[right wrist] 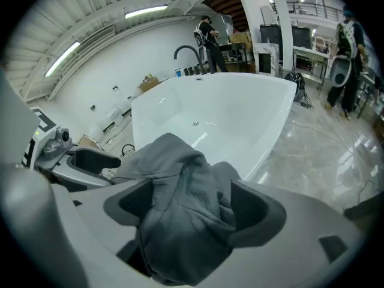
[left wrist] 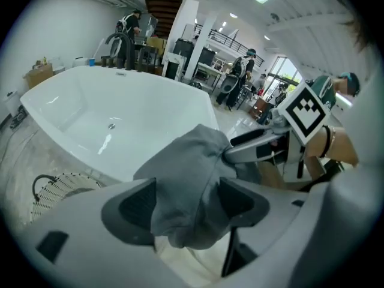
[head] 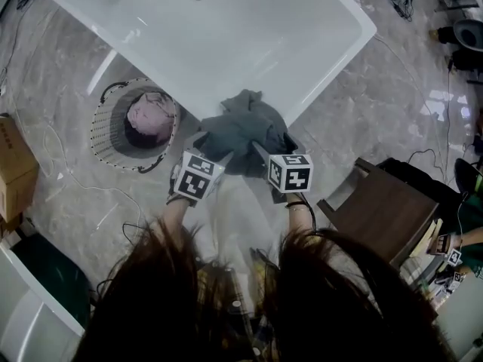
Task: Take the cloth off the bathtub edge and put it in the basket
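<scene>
Head view only: basket (head: 100,136) just beside tub (head: 226,36), pink bundle (head: 151,114) inside. Left gripper view catches only basket rim; right gripper view barely shows it.
Cloth (head: 241,130): grey, bunched, draped over tub's near corner edge.
Left gripper (left wrist: 186,200): jaws wide, cloth between pads, no squeeze seen.
Right gripper (right wrist: 189,207): jaws wide too, cloth fills gap.
Head view: both grippers' tips buried in cloth, contact hard to judge.
Hair (head: 226,308) cuts off lower head view.

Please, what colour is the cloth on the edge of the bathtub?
Plain dark grey, without any pattern. The cloth shows best in the right gripper view.
</scene>
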Motion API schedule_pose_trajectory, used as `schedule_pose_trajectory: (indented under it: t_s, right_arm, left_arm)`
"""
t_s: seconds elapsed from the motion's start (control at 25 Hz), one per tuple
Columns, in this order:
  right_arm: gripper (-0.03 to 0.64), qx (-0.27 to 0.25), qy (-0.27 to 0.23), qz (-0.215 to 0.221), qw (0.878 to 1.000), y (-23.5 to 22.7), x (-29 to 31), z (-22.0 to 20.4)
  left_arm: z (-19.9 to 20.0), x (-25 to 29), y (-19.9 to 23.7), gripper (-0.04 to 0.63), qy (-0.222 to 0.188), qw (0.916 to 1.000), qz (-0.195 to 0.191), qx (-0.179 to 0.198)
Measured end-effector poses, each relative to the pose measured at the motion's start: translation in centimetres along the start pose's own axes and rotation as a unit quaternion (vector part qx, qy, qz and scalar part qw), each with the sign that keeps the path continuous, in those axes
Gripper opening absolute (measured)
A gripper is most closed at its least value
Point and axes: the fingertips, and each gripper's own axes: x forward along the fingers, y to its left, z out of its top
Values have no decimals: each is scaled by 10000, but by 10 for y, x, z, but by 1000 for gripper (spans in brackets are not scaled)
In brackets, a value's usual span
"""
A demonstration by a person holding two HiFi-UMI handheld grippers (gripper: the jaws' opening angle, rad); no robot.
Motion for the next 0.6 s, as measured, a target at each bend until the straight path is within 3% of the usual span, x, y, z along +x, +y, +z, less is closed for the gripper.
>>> schedule_pose_trajectory:
  t_s: [0.2, 0.6]
  right_arm:
    - [414, 202, 276, 23, 9994, -11, 15, -14]
    - [456, 856, 592, 593, 9928, -19, 34, -31]
  left_arm:
    - [-16, 16, 3, 324, 235, 9993, 46, -297]
    - [-33, 42, 2, 324, 438, 9969, -61, -657]
